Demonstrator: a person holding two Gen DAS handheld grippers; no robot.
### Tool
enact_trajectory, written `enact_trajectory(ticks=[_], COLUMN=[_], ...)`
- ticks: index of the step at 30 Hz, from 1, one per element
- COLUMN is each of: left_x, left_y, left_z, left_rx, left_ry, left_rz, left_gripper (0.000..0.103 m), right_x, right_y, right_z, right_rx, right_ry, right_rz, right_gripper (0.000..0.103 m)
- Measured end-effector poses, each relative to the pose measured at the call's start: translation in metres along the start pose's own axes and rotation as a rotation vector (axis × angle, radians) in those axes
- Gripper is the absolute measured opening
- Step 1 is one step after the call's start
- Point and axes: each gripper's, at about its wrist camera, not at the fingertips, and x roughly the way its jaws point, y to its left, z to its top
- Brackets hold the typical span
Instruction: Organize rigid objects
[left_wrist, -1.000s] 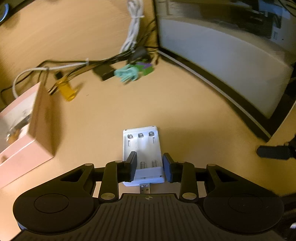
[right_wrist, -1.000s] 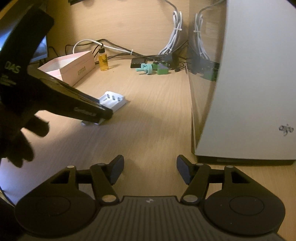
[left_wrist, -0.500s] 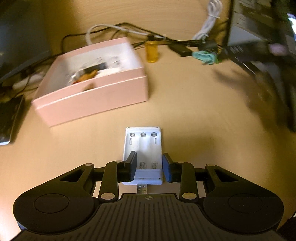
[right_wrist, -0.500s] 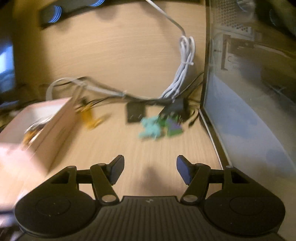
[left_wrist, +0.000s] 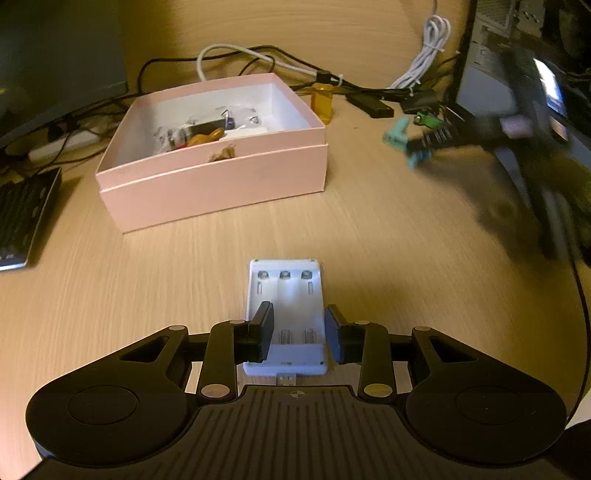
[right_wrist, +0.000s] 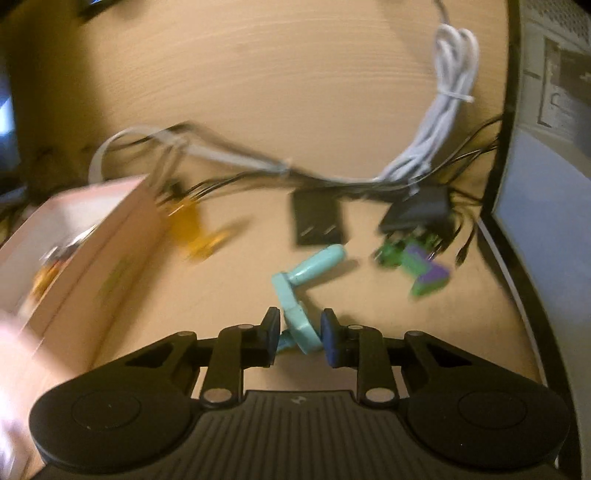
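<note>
Both grippers were busy: left gripper (left_wrist: 298, 332) clamped the white battery charger (left_wrist: 284, 317), right gripper (right_wrist: 300, 334) had just been closing around the teal crank piece (right_wrist: 300, 317).

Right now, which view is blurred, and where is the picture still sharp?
Left wrist view: the battery charger and pink box are sharp under warm yellowish light; only the right gripper at the edge is smeared. Right wrist view: motion blur throughout, worst on the amber bottle; the teal part stays readable. Fisheye bending in both.
</note>
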Motion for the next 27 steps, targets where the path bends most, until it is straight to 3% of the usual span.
enact_trajectory(ticks=[5,11,14,19,24,27], left_x=[0.006,0.01,0.011,0.011,0.004,0.004], left_y=[0.003,0.003,-0.001,-0.015,-0.007,-0.009], left_z=[0.004,0.004,0.004,-0.003,-0.006,-0.008], left_rx=[0.015,0.042,0.061,0.151,0.077,0.089], left_ry=[-0.016,-0.046,-0.043,-0.03,-0.036,-0.03], left_rz=[-0.026,-0.031,-0.011,0.054,0.053,0.063], left_gripper=[0.036,0.036,0.036,0.042,0.042,0.041], right_x=[-0.057,-0.109,-0.111,-0.08,-0.079,-0.082], right_y=[0.04,0.053,0.059,0.068,0.068,0.067], right_z=[-0.046,-0.07,-0.069,-0.065,-0.072,-0.079], right_rx=[-0.131,-0.173,-0.209,-0.204,-0.195,-0.194], right_ry=[0.058,0.072,0.062,0.127,0.114,0.075], right_rz=[0.086,0.094,0.084,0.101,0.1,0.101], right_gripper=[0.023,0.026,0.03,0.03,0.032,0.033])
